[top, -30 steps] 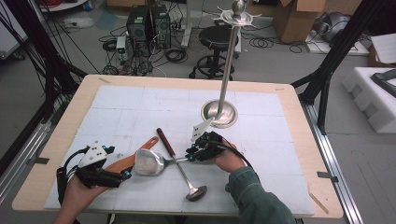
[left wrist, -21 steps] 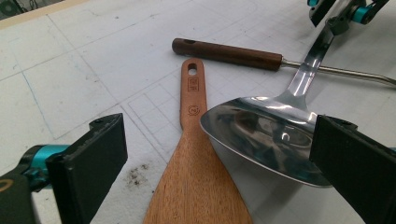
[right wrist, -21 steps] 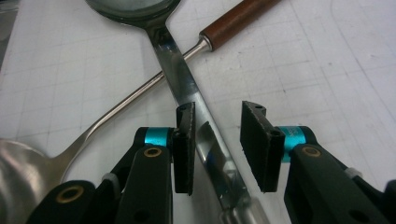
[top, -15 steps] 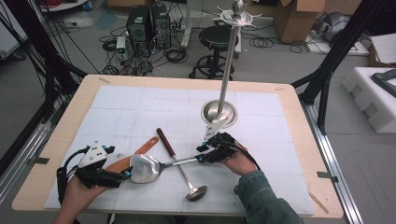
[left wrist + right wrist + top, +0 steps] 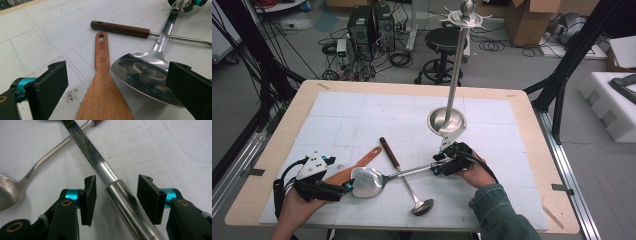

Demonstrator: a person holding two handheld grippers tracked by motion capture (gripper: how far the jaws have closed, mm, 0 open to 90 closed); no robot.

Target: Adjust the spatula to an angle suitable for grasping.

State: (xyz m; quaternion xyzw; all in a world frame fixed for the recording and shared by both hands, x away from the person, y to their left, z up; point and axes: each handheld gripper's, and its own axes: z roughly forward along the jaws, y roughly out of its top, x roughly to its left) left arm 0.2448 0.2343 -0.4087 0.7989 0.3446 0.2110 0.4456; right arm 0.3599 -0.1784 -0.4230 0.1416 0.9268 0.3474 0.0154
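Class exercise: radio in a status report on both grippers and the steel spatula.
Right gripper open, astride steel spatula handle. Left gripper open over wooden spatula. Ladle crosses under the handle.

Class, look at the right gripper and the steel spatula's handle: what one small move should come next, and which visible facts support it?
Probably shutting the right gripper on the steel spatula. In the right gripper view its fingers stand apart on either side of the round handle with gaps showing, so nothing grips it yet. The spatula's blade lies beside the wooden spatula, between the open left gripper's fingers.

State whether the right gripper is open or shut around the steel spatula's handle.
Open: the right gripper has gaps showing between both jaws and the steel spatula's handle.
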